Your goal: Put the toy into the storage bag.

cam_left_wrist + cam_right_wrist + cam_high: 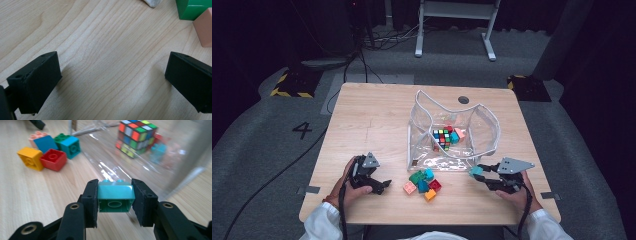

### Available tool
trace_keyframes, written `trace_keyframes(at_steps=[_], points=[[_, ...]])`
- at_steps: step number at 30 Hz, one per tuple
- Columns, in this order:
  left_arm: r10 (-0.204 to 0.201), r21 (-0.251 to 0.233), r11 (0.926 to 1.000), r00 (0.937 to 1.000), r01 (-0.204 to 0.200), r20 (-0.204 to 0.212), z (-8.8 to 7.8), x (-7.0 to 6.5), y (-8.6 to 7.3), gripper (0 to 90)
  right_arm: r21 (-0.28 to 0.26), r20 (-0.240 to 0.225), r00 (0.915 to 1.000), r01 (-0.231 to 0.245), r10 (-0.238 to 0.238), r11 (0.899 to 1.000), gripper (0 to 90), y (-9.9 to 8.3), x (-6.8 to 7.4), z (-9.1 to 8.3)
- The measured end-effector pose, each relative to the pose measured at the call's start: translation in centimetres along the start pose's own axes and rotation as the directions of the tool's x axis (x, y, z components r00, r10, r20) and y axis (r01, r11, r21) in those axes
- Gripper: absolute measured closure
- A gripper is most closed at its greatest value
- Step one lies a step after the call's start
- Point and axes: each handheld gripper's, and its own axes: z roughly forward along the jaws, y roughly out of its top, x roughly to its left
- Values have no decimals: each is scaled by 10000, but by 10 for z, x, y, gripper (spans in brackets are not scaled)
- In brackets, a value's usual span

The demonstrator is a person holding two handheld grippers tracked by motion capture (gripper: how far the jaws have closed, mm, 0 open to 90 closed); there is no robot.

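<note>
My right gripper (115, 196) is shut on a teal brick (115, 195), held just above the table in front of the clear plastic bag (484, 125); in the high view this right gripper (478, 175) sits right of the brick pile with the teal brick (475, 171) at its tip. Inside the bag lie a colour cube (442, 138) and a few bricks. A pile of loose bricks (423, 182) lies at the table's front middle: red brick (53, 158), yellow brick (30, 158), blue brick (45, 143). My left gripper (379, 186) rests open on the wood, left of the pile, its jaws wide apart (112, 80) with nothing between.
The wooden table (372, 115) has bare room at its left and back. A green brick (192, 8) and a pink brick (203, 30) lie beyond the left gripper's jaws. A round hole (463, 99) sits near the table's back edge. A white desk frame (457, 25) stands behind.
</note>
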Motion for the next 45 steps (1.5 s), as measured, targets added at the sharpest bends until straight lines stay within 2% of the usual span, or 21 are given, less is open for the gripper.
trace_keyframes(at_steps=[3,6,13,16,20,28,31,37,42,45], points=[[8,14,10000,10000,-8,3,0,0,0,4,-53,161,9997,-165,166,9998,592,-5,-9,-9],[5,3,10000,10000,-5,-9,0,0,0,4,-133,512,9977,-434,441,9990,593,-8,-20,-19],[2,13,10000,10000,-2,9,0,0,0,4,-394,1269,9870,-945,988,9947,593,-8,-42,-38],[6,16,10000,10000,-6,13,0,0,0,4,-603,1445,9834,-1019,1097,9930,593,-3,-51,-46],[2,15,10000,10000,-2,13,0,0,0,4,-1036,1441,9794,-1273,1415,9864,593,5,-65,-56],[8,6,10000,10000,-8,-8,0,0,0,4,-1576,1737,9754,-1084,1356,9815,593,37,-85,-72],[2,5,10000,10000,-2,-2,0,0,0,4,-1595,1970,9732,-877,1187,9833,593,53,-91,-76],[3,3,10000,10000,-3,-7,0,0,0,4,-1692,2022,9735,-731,1072,9829,593,77,-98,-79],[0,7,10000,10000,0,-3,0,0,0,4,-1711,2199,9721,-434,811,9843,593,97,-102,-79],[0,6,10000,10000,0,-3,0,0,0,4,-1838,2115,9744,-364,757,9823,592,109,-105,-81]])
